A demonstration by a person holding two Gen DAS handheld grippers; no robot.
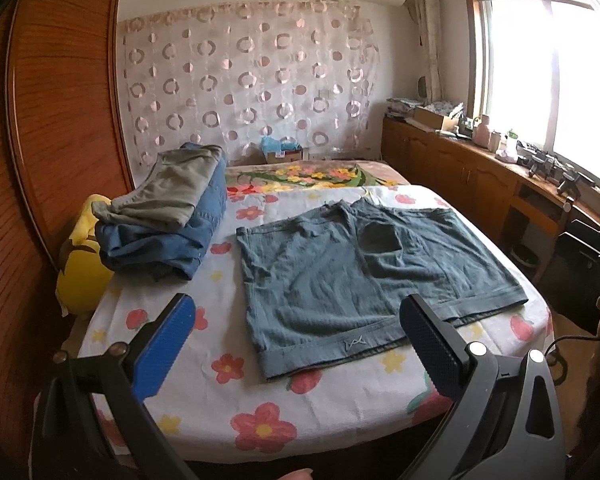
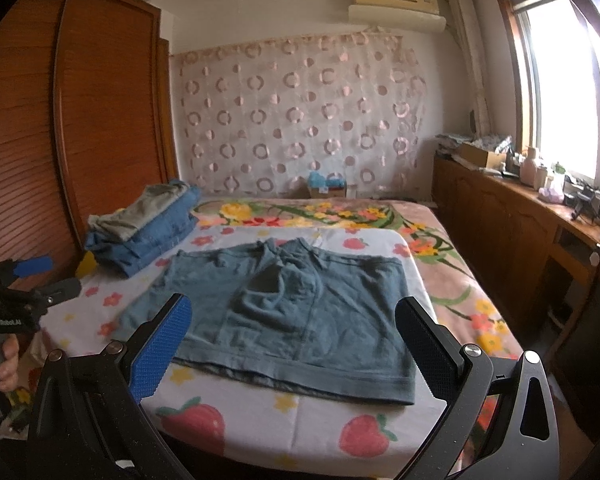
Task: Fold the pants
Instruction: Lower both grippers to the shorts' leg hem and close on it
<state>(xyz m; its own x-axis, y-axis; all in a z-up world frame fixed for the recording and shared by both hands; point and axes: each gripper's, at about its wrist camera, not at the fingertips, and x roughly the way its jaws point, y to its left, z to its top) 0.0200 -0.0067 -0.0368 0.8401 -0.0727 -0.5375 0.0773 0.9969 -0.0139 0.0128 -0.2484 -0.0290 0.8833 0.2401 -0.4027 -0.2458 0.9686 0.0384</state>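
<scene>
Teal-grey pants (image 1: 364, 276) lie spread flat on the flowered bed sheet (image 1: 228, 408), hems toward me and waistband toward the far wall. In the right wrist view the same pants (image 2: 300, 312) fill the middle of the sheet (image 2: 260, 412). My left gripper (image 1: 296, 344) hovers open above the near hem, nothing between its fingers. My right gripper (image 2: 292, 340) also stands open over the near hem, empty. The left gripper (image 2: 40, 280) shows at the left edge of the right wrist view, held by a hand (image 2: 4, 364).
A stack of folded clothes (image 1: 168, 212), olive on blue denim, sits at the bed's left beside a yellow plush (image 1: 80, 268). A wooden wardrobe (image 1: 52, 120) stands left. A low cabinet (image 1: 480, 176) with clutter runs under the window at right.
</scene>
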